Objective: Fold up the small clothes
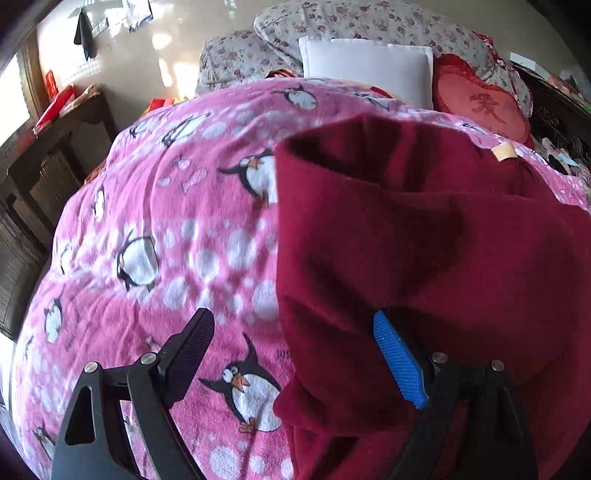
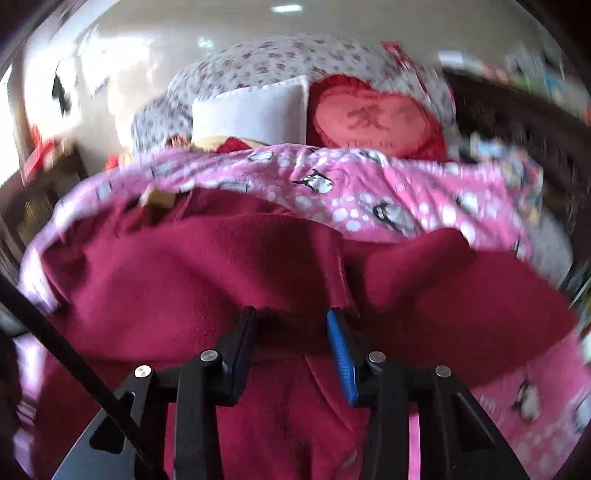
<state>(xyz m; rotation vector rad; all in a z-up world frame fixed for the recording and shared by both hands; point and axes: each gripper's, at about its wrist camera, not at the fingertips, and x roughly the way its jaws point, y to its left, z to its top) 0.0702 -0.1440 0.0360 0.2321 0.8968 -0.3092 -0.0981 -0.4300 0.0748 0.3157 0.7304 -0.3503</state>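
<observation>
A dark red fleece garment [image 1: 424, 240] lies on a pink penguin-print blanket [image 1: 166, 240], folded over on itself, with a tan label [image 1: 504, 151] at its far edge. My left gripper [image 1: 291, 336] is open at the garment's left edge, its blue finger [image 1: 399, 362] over the fleece and its black finger [image 1: 192, 347] over the blanket. In the right wrist view the garment [image 2: 203, 258] fills the foreground. My right gripper [image 2: 291, 325] is open just above its raised fold, holding nothing. That view is motion-blurred.
At the bed's head lie a white pillow [image 1: 369, 62], a red heart cushion [image 1: 484, 107] and floral bedding [image 1: 332, 22]. A dark wooden table [image 1: 55, 147] stands to the left of the bed. A dark carved headboard [image 2: 524, 122] runs along the right.
</observation>
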